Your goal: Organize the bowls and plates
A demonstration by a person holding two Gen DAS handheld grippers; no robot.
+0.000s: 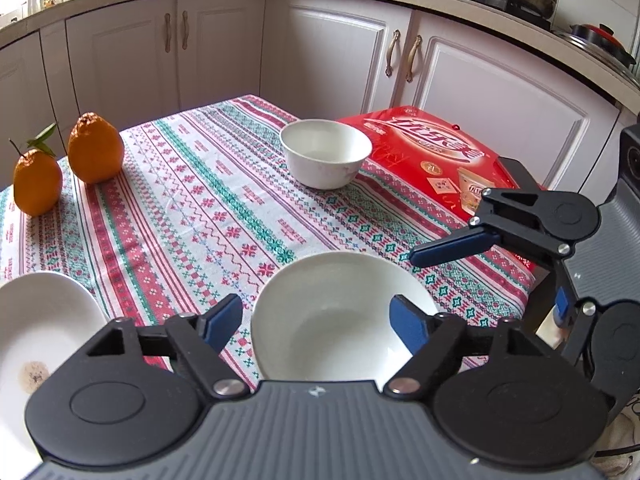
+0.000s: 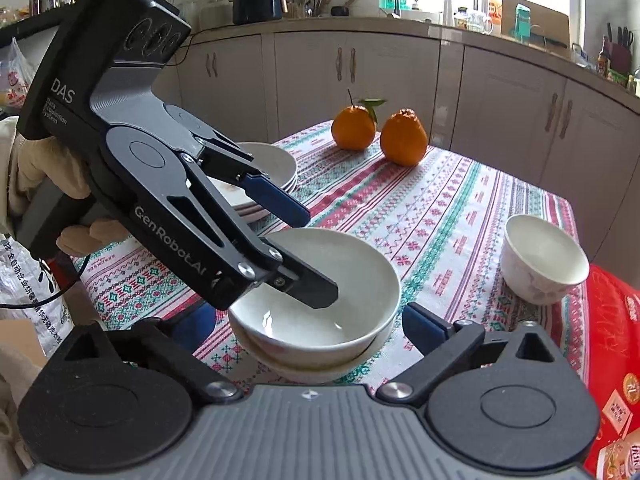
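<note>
A wide white bowl (image 1: pixel 328 320) (image 2: pixel 320 304) sits nested on another white bowl (image 2: pixel 316 368) near the table's front edge. My left gripper (image 1: pixel 316 320) (image 2: pixel 316 252) is open, one finger inside the bowl and the other outside its rim. My right gripper (image 2: pixel 308 328) (image 1: pixel 480 268) is open, close beside the same bowl. A smaller white bowl (image 1: pixel 326 152) (image 2: pixel 544 260) stands farther off, next to the red box. A stack of white plates (image 2: pixel 260 176) (image 1: pixel 36 332) lies at the table's left side.
Two oranges (image 1: pixel 96 148) (image 2: pixel 400 136) stand on the patterned tablecloth (image 1: pixel 208 208) at the far left corner. A red box (image 1: pixel 440 160) (image 2: pixel 616 344) lies at the table's right edge. Kitchen cabinets (image 1: pixel 320 52) run behind the table.
</note>
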